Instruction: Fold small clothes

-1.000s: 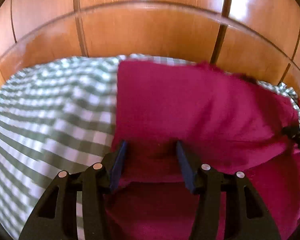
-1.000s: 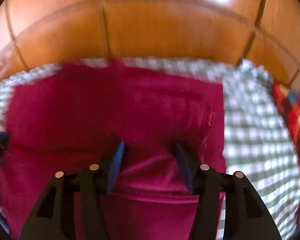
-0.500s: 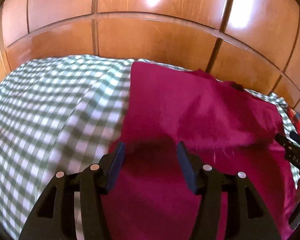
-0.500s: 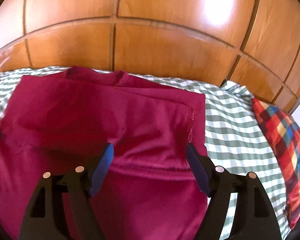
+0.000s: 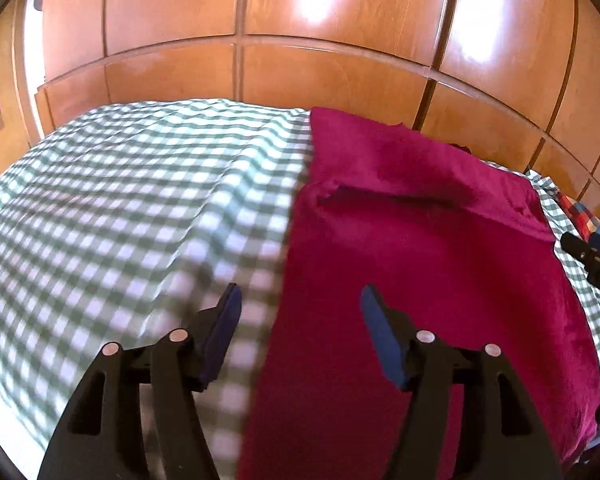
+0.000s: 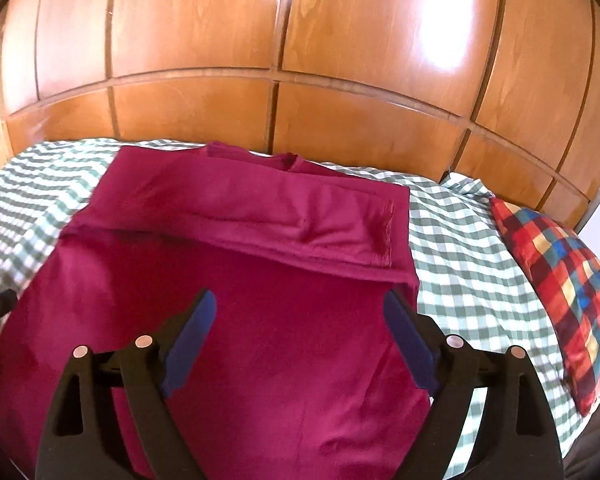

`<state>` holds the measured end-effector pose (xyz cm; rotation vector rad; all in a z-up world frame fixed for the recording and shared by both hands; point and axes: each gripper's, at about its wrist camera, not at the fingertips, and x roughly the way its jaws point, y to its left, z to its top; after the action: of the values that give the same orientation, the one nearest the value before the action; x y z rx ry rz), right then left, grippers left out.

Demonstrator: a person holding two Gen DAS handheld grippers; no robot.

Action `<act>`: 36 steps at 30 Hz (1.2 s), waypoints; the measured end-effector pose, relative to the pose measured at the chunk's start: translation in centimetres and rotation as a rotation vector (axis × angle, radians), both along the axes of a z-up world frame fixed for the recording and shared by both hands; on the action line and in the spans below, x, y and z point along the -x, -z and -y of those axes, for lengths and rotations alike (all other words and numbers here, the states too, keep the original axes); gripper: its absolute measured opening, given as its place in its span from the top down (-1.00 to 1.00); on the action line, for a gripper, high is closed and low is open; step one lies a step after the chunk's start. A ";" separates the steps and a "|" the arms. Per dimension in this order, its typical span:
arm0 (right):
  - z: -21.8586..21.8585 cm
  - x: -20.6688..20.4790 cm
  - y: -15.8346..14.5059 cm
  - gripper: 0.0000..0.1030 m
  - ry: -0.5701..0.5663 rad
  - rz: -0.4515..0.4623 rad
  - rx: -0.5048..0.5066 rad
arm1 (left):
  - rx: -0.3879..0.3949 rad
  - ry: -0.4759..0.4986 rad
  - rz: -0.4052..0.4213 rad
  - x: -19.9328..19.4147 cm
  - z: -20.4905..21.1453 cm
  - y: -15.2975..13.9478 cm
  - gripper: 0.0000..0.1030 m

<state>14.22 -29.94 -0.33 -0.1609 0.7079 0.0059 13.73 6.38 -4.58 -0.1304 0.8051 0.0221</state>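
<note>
Garment: the crimson garment (image 6: 284,320) lies spread on the bed's green checked sheet (image 5: 120,208), its far strip already turned over toward us, close to the wooden wardrobe (image 6: 300,60).
Left gripper (image 5: 300,312): jaws opening, nothing between them; it hangs above the garment's left edge, half over bare sheet.
Right gripper (image 6: 298,320): jaws opening wide, nothing pinched; it hangs above the cloth near its right edge.
Loose flap: I'd say the folded strip with the stitched hem (image 6: 386,228) sits puffy, not pressed flat, so it could spring back or slide when the cloth is next lifted.
Uneven grab: the left gripper is off-centre on the edge; a pinch there might catch only one layer, or the sheet along with it, and drag the bedding up.
Skewed fold: if one side rises ahead of the other, the next crease probably runs crooked.
Cushion: the red and blue plaid cushion (image 6: 560,280) lies to the right, apart from the garment; little risk there.
</note>
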 end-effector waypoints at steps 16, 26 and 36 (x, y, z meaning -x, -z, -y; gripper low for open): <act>1.5 6.6 0.1 -0.72 0.051 -0.016 -0.025 | -0.024 0.051 -0.062 8.3 -0.2 2.1 -0.23; 5.3 9.5 0.7 -0.75 0.114 -0.053 -0.122 | -0.027 0.057 -0.078 10.3 0.4 3.2 -0.23; 12.8 12.6 5.0 -0.71 0.186 -0.253 -0.301 | -0.013 0.091 -0.086 10.8 0.3 3.2 -0.21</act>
<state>1.63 -42.75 -5.34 0.1983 0.9631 -0.0460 2.97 6.11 -7.81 -0.0812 0.8955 -0.0535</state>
